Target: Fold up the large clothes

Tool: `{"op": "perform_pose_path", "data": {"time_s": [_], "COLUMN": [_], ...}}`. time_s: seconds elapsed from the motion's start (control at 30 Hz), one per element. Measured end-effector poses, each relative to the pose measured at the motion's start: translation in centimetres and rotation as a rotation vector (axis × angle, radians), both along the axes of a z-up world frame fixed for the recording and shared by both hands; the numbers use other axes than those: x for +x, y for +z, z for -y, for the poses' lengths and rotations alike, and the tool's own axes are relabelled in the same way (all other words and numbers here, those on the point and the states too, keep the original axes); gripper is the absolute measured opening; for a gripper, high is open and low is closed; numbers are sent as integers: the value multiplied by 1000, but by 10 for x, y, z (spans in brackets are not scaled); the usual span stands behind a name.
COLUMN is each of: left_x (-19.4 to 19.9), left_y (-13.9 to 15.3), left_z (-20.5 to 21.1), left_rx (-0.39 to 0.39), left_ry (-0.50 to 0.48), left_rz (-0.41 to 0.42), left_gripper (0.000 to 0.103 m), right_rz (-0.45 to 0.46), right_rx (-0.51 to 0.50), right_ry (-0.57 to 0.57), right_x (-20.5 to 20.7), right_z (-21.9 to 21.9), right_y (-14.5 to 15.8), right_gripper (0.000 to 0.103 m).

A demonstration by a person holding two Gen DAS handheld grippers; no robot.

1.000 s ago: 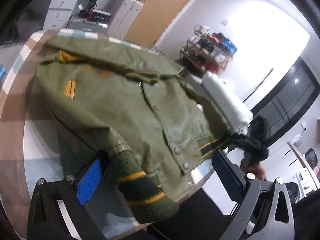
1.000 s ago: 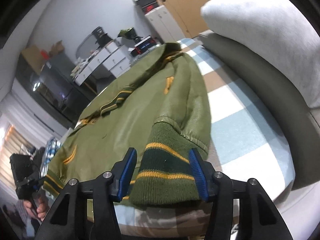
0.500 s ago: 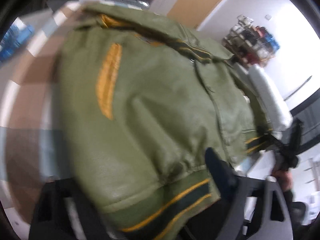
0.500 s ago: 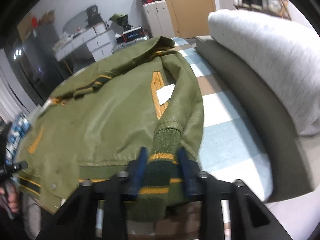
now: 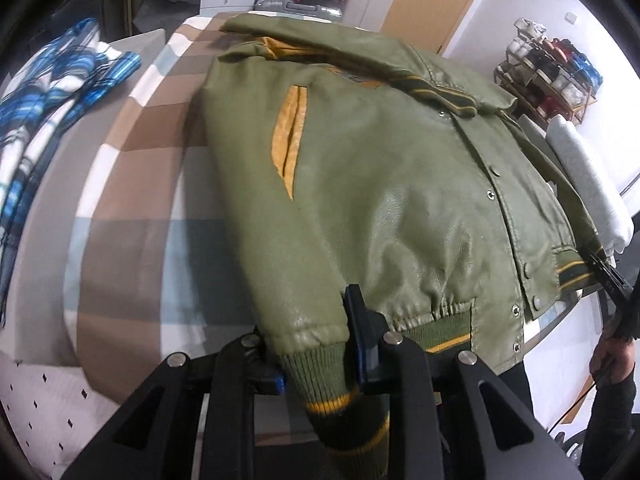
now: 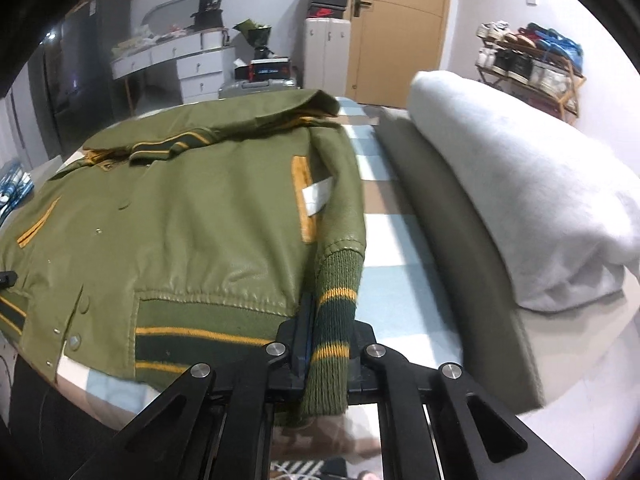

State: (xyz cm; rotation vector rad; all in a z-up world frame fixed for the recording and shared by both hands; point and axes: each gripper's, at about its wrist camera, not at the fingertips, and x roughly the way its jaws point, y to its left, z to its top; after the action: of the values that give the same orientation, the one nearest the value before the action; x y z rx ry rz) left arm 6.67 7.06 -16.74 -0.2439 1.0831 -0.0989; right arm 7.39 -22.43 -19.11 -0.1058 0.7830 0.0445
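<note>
An olive green bomber jacket (image 5: 380,184) with yellow pocket trims lies front up on a checked bed cover (image 5: 132,248); it also shows in the right wrist view (image 6: 180,224). My left gripper (image 5: 316,356) is shut on the knit cuff (image 5: 320,368) of one sleeve at the jacket's hem. My right gripper (image 6: 330,332) is shut on the other sleeve's striped knit cuff (image 6: 334,320), at the hem on the other side. A white tag (image 6: 318,196) sticks out of a pocket.
A white rolled blanket (image 6: 520,192) and a grey cushion (image 6: 448,224) lie along the right of the bed. Blue patterned cloth (image 5: 44,92) lies to the left. Drawers (image 6: 192,68), boxes, a door (image 6: 396,24) and a shoe rack (image 6: 532,64) stand beyond.
Both grippers closed from open onto the sleeve cuffs. The left view swung across the jacket, and both sleeves now lie drawn along the jacket's sides toward the hem.
</note>
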Motion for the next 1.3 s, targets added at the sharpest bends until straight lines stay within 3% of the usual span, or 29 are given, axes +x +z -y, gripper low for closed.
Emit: {"op": "perform_pose_path", "data": {"time_s": [0.2,0.3,0.37,0.57,0.67,0.73,0.8,0.9,0.97,1.03,1.17,1.23,1.3], "left_x": [-10,-18,-22,-24,-27,-29,-30,-26,-23,-20,-15,-9,-5], "left_y": [4,10,13,19,26,30,29,19,12,4,3,3,5], "left_z": [-6,-7,-5,-13,-22,-29,-35,-43,-44,-42,-30,-24,-21], "left_rx": [25,19,13,10,41,55,25,-43,-92,-145,-140,-121,-99], "left_ry": [20,32,23,42,97,126,134,136,117,93,54,45,45], "left_rz": [-12,-12,-15,-22,-9,14,24,-8,-37,-52,-47,-50,-52], "left_gripper": [19,19,19,24,37,49,60,60,60,60,60,52,29], "right_rz": [-38,-61,-63,-74,6,67,93,9,-80,-143,-149,-115,-80], "right_rx": [20,89,66,149,180,193,200,193,262,352,380,356,375], "right_ry": [42,94,123,132,103,77,58,-1,-4,9,17,52,79], "right_x": [-18,-32,-42,-38,-37,-36,-31,-9,5,13,15,14,10], "right_z": [5,2,-4,12,20,25,30,33,36,37,33,25,20], "right_y": [-8,-5,-4,4,23,35,38,21,2,-13,-17,-6,5], "right_gripper": [8,8,8,19,30,57,63,63,59,34,19,12,12]}}
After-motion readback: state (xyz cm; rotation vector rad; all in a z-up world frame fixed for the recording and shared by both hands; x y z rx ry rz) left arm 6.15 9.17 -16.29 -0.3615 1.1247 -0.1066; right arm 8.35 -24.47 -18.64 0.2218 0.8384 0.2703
